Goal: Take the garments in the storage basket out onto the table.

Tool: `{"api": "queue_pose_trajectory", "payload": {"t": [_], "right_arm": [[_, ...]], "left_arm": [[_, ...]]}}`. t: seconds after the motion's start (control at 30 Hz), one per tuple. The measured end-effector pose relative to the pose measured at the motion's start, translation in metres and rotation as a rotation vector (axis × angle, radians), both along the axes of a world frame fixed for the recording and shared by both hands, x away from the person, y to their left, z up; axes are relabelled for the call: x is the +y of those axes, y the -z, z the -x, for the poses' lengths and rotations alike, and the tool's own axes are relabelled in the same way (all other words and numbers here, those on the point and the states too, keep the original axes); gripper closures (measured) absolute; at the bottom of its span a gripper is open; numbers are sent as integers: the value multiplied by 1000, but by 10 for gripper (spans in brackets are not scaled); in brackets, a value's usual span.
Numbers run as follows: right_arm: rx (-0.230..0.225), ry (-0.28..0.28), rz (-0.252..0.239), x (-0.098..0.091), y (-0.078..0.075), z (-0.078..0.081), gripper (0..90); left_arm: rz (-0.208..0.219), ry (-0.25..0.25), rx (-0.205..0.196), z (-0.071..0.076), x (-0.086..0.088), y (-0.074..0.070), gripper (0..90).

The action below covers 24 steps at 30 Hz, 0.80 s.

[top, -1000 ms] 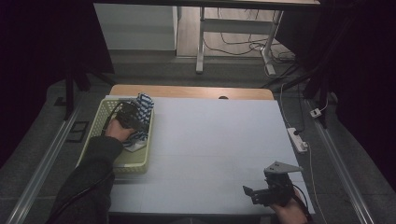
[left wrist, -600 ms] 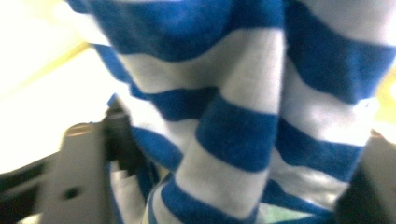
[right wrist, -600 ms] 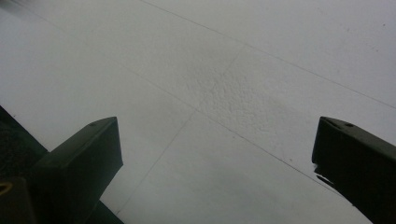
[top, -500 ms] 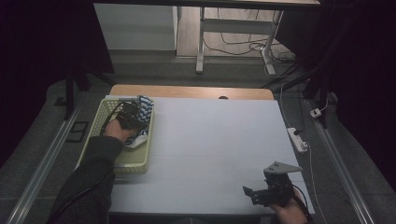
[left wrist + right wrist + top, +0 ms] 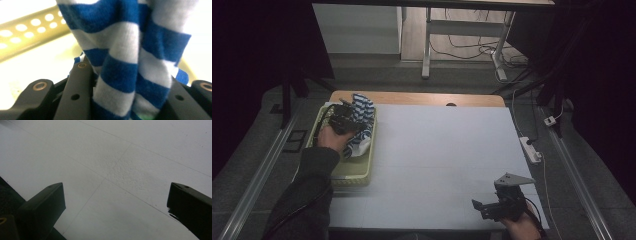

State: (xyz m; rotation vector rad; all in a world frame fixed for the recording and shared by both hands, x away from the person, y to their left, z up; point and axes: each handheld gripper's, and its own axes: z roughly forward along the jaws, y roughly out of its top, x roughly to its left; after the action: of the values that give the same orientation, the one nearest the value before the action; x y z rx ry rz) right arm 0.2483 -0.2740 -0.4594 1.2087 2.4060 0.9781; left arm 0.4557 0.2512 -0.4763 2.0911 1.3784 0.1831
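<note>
Fingers of the left gripper (image 5: 346,116) have just closed, pinching the striped cloth (image 5: 130,62).

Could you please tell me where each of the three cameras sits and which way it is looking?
High view: above the person's side, facing forward and down on the table; forearms and both grippers show.
Left gripper view: rides the left gripper, looking along its jaws, shut on the striped cloth over the basket.
Right gripper view: rides the right gripper, jaws apart over bare table.
Shared: cloth and basket show in the high and left gripper views.
</note>
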Motion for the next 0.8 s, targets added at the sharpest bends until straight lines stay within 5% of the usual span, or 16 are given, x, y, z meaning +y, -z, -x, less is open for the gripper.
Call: {"api": "queue_pose_trajectory", "payload": {"t": [0.37, 0.8], "right_arm": [[-13, -8, -7, 0, -1, 2, 12], [-17, -18, -12, 0, -1, 2, 12]], "left_arm": [[75, 36, -192, 23, 3, -37, 695], [112, 66, -306, 38, -4, -66, 692]]}}
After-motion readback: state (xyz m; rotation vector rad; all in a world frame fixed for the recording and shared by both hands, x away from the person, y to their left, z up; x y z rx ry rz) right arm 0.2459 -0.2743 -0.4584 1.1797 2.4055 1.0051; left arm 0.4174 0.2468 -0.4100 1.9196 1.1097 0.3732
